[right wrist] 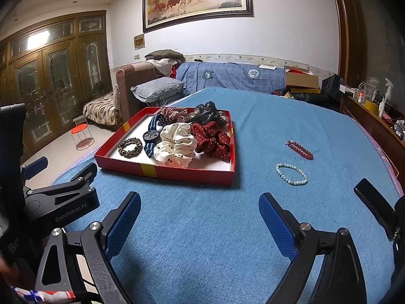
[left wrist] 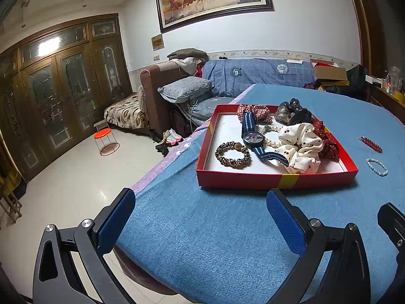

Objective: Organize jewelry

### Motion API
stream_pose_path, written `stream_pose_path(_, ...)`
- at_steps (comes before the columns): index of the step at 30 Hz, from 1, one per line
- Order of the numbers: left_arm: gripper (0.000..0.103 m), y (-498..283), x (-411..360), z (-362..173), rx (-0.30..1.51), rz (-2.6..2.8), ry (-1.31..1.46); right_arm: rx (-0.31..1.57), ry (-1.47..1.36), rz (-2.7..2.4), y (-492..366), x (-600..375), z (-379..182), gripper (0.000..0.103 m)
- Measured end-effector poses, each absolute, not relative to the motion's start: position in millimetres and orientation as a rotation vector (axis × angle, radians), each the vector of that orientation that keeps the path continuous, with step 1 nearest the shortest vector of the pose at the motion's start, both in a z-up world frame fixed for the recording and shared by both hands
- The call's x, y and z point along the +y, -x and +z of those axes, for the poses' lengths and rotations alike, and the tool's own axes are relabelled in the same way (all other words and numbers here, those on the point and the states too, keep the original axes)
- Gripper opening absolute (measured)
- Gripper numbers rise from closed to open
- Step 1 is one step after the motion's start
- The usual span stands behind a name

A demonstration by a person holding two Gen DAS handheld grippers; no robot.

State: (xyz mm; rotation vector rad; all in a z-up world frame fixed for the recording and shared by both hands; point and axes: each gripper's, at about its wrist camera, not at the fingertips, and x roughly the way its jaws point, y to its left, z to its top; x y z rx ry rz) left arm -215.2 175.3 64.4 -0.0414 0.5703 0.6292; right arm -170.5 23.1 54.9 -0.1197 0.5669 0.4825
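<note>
A shallow red box (left wrist: 238,177) (right wrist: 187,173) sits on the blue tablecloth and holds several scrunchies, a striped-band watch (left wrist: 254,138) (right wrist: 150,136), a pearl bracelet (left wrist: 272,143) and a leopard scrunchie (left wrist: 232,154) (right wrist: 130,147). Right of the box, on the cloth, lie a dark red bead bracelet (right wrist: 300,150) (left wrist: 371,144) and a pale bead bracelet (right wrist: 291,173) (left wrist: 377,166). My left gripper (left wrist: 201,216) hovers open in front of the box with nothing between its fingers. My right gripper (right wrist: 200,220) is open and empty too, short of the pale bracelet.
The left gripper's body (right wrist: 58,197) shows at the left of the right wrist view. The table edge (left wrist: 157,169) drops to a tiled floor on the left. A sofa (left wrist: 253,76) with pillows stands behind the table, and a cluttered shelf (right wrist: 374,111) runs along the right.
</note>
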Motion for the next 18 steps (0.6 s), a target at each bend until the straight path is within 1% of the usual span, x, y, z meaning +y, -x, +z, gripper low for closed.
stream_pose_path(18, 0.103, 214.9, 177.6, 63.3, 0.572, 0.634, 0.046, 0.568, 0.12, 0.482, 170.3, 23.8, 54.4, 0.097)
